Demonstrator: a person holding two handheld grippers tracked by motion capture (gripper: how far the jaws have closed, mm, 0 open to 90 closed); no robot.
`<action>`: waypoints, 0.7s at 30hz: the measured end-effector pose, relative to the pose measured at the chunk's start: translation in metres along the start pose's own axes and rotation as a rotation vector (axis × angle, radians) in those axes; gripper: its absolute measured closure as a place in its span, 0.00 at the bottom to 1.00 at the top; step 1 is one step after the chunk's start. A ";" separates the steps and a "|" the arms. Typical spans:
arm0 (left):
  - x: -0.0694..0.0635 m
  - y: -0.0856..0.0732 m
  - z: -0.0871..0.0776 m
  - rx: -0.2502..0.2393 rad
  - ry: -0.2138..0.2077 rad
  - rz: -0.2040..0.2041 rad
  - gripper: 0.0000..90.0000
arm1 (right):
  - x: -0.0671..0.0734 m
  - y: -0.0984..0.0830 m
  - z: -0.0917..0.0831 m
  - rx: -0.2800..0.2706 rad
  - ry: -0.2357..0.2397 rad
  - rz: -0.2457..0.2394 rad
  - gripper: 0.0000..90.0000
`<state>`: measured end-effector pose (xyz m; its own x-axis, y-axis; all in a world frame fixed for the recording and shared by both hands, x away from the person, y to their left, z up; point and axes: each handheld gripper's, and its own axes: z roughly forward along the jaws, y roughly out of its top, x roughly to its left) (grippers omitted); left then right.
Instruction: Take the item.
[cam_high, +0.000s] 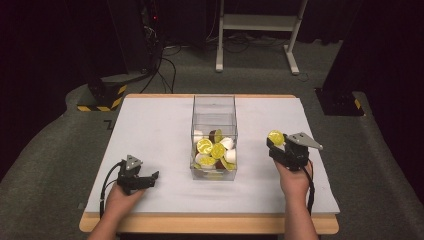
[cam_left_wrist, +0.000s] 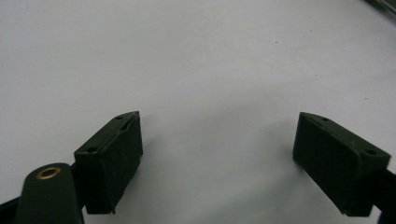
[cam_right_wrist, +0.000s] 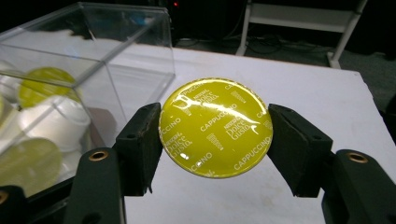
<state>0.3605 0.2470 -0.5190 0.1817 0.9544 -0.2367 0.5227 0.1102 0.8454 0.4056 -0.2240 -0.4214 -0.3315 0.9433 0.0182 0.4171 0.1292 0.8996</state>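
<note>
A yellow-lidded coffee capsule (cam_right_wrist: 215, 127) marked "Cappuccino" sits between the jaws of my right gripper (cam_right_wrist: 215, 140), which is shut on its rim. In the high view that capsule (cam_high: 275, 137) and right gripper (cam_high: 278, 145) hover over the mat, to the right of a clear plastic box (cam_high: 214, 107). The box (cam_right_wrist: 123, 56) holds several yellow-lidded and white capsules (cam_high: 215, 150). My left gripper (cam_high: 150, 177) rests low on the mat at the front left, left of the box. Its jaws stand wide apart over bare mat (cam_left_wrist: 219, 144) with nothing between them.
A pale grey mat (cam_high: 160, 130) covers the wooden table, whose front edge (cam_high: 200, 224) runs along the bottom. Beyond the table stand a white frame's legs (cam_high: 292, 55) and black stands with yellow-black striped feet (cam_high: 102, 100) on grey carpet.
</note>
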 end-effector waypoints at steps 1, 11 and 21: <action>0.000 0.000 0.000 0.002 0.000 0.002 0.18 | -0.002 -0.002 0.002 0.010 -0.007 0.001 0.42; 0.000 0.000 0.000 0.000 -0.002 0.002 0.18 | -0.019 -0.024 0.024 0.105 -0.042 0.029 0.42; 0.000 0.000 0.000 -0.007 -0.003 -0.005 0.19 | -0.030 -0.036 0.035 0.164 -0.081 0.040 0.42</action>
<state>0.3606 0.2465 -0.5191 0.1818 0.9530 -0.2422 0.5178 0.1166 0.8475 0.4297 -0.2460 -0.4695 -0.2456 0.9693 0.0117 0.5634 0.1329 0.8154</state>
